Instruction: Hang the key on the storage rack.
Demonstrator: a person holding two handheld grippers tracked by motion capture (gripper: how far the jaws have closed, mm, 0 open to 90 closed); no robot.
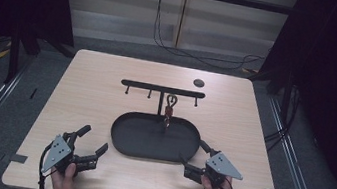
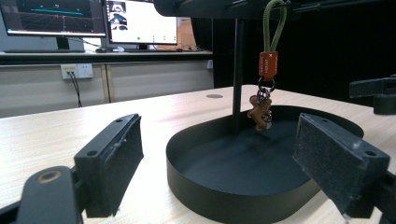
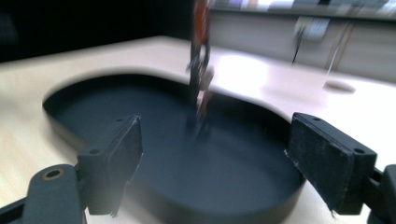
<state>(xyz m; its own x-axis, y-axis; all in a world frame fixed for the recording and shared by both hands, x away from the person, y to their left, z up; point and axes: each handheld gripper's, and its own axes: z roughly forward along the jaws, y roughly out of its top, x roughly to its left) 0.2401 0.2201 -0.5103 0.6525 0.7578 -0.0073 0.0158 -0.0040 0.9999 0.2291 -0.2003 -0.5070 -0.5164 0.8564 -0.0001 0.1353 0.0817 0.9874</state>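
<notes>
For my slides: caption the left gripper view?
Open left claw faces a black tray with a keychain hanging from its stand.

**Matt black on pale wood grain**

The tabletop [image 1: 100, 94] looks like light wood-grain laminate, smooth with a soft sheen. The oval tray [image 2: 224, 186] and its hook stand [image 1: 162, 89] look like matt black metal. The keychain [image 2: 264, 84] has an olive cord loop, an orange tag and a glossy brown figure. The gripper pads [image 2: 123, 154] look rough and felt-like.
</notes>
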